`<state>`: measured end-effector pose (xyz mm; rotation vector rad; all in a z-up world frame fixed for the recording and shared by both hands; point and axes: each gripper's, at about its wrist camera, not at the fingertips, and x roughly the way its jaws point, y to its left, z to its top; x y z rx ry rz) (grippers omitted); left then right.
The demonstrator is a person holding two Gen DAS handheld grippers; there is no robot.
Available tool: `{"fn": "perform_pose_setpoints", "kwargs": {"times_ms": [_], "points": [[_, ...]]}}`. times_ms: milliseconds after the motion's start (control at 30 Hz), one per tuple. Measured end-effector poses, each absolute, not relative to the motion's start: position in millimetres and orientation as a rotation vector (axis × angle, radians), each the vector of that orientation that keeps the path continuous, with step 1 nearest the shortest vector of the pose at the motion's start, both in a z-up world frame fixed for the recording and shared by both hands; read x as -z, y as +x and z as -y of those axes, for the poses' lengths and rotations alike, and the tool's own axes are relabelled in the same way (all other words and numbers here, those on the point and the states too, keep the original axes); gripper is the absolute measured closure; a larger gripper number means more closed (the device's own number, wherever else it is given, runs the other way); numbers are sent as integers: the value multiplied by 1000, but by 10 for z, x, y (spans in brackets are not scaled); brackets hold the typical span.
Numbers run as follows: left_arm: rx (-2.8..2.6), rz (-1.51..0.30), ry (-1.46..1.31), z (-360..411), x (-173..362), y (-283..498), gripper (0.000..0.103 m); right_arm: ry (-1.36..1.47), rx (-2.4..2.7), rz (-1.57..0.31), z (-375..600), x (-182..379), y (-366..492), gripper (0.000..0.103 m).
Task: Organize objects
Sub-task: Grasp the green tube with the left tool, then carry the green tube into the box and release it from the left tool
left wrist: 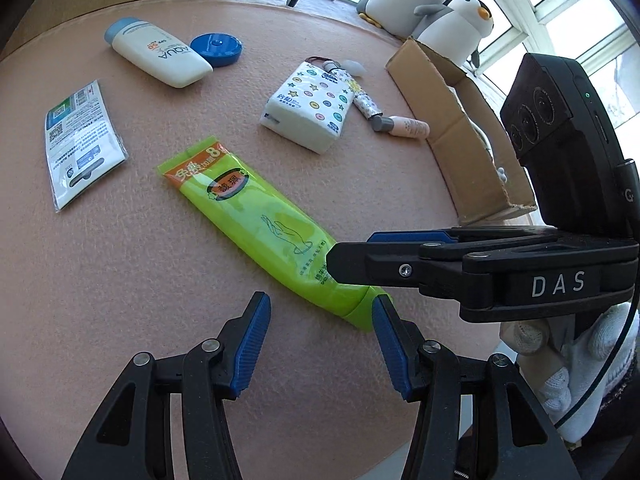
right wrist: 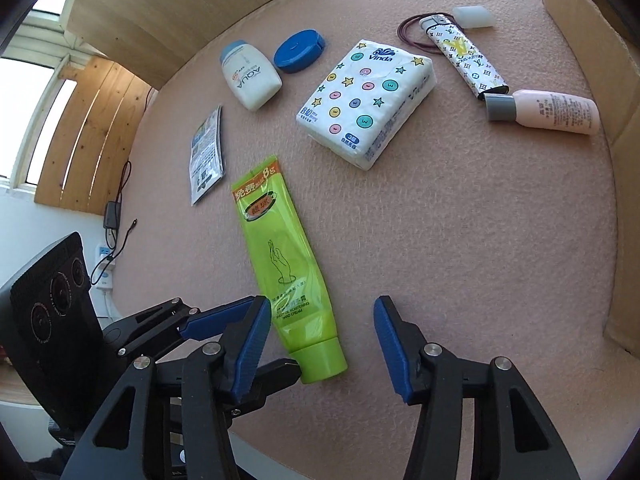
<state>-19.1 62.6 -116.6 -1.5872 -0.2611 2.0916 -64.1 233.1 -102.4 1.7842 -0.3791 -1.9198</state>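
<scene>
Looks like nothing's grabbed yet: both the left gripper (left wrist: 318, 332) and right gripper (right wrist: 322, 338) have jaws wide open around the green hand cream tube (right wrist: 282, 264) near the table's (right wrist: 500, 240) front edge, so next is closing on its cap end and carrying it to the cardboard box (left wrist: 460, 136).

Daylight floods in from the windows (left wrist: 560, 8) ahead-right of my left tool, blown out white. My views are sharp and evenly lit, shadows soft, edges bowed and vignetted dark.
</scene>
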Motion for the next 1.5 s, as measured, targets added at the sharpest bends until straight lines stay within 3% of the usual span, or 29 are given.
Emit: {"fn": "perform_pose_setpoints", "kwargs": {"times_ms": [100,167,1167,1500], "points": [[-2098,247,-1584,-641,1122,-167,46,1782,1906,376,-2315,1023,-603,62],[-2104,228,-1581,-657,1093,-144,46,1791,1871,393,-2300,1055,-581,73],[-2175,282,-1506,-462,613,298,47,1648,1940,387,-2208,605,-410,75],[-2225,236,-1423,-738,435,49,48,1553,2008,409,-2300,308,-420,75]]}}
